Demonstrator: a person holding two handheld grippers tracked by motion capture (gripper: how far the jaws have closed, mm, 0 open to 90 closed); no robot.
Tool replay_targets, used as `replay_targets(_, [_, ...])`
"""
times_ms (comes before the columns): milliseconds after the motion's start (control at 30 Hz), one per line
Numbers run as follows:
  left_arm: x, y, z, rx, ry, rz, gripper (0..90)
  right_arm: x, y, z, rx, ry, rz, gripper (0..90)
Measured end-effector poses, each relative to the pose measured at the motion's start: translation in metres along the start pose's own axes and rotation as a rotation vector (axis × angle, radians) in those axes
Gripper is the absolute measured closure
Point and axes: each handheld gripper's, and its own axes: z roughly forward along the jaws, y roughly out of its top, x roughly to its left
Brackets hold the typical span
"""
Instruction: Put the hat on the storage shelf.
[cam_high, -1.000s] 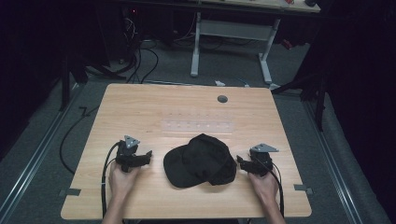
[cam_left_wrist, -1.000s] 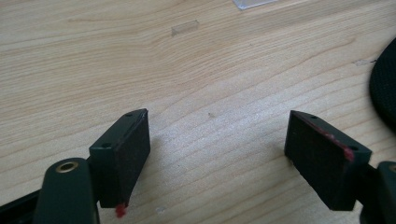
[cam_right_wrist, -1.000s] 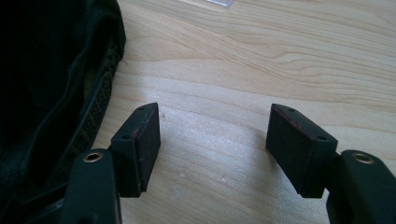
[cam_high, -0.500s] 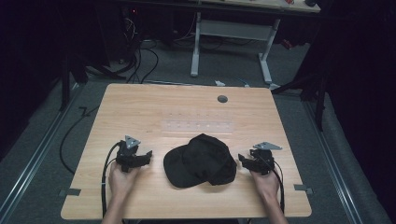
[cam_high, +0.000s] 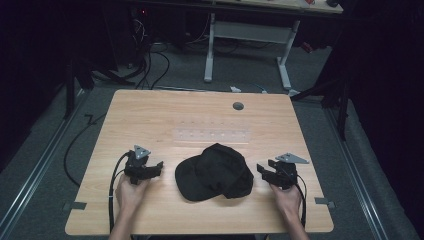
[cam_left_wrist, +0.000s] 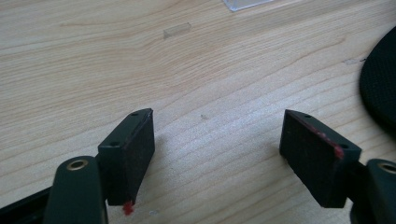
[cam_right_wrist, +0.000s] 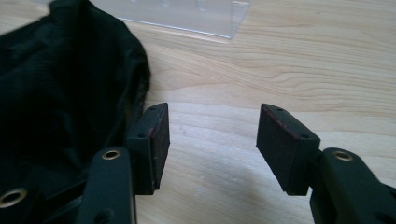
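A black cap (cam_high: 215, 171) lies on the wooden table (cam_high: 200, 120) near its front edge, brim toward the left. My left gripper (cam_high: 159, 165) rests left of the brim, open, with bare wood between its jaws; in the left gripper view (cam_left_wrist: 219, 154) the cap's brim (cam_left_wrist: 380, 88) shows at the right edge. My right gripper (cam_high: 261, 167) sits just right of the cap's crown, open. In the right gripper view (cam_right_wrist: 212, 140) the cap's fabric (cam_right_wrist: 60, 88) lies against the outside of the left jaw, with nothing held between the jaws.
A clear plastic strip (cam_high: 212, 135) lies flat on the table behind the cap, its edge also in the right gripper view (cam_right_wrist: 187, 14). A round grommet (cam_high: 238, 106) sits near the far edge. Cables (cam_high: 85, 145) hang off the table's left side.
My right gripper has shifted slightly left toward the cap. The left gripper and the cap have stayed put.
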Motion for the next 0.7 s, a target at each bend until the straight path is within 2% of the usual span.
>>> replay_targets(167, [-0.001,-0.001,0.000,0.004,-0.003,0.001,24.5,-0.001,0.003,-0.006,-0.018,0.064,0.033,43.0])
replay_targets(233, [-0.001,-0.001,0.000,0.004,-0.003,0.001,24.1,0.000,0.003,-0.008,-0.027,0.066,0.031,43.2])
replay_targets(400, [-0.001,-0.001,0.000,0.004,-0.003,0.001,24.0,0.003,0.007,-0.015,-0.049,0.077,0.012,43.4])
replay_targets(500, [-0.001,-0.001,0.000,0.004,-0.003,0.001,24.1,0.008,0.013,-0.018,-0.069,0.101,-0.003,41.2])
replay_targets(700, [-0.001,-0.001,0.000,0.004,-0.003,0.002,24.1,0.016,0.023,-0.016,-0.064,0.128,-0.024,39.6])
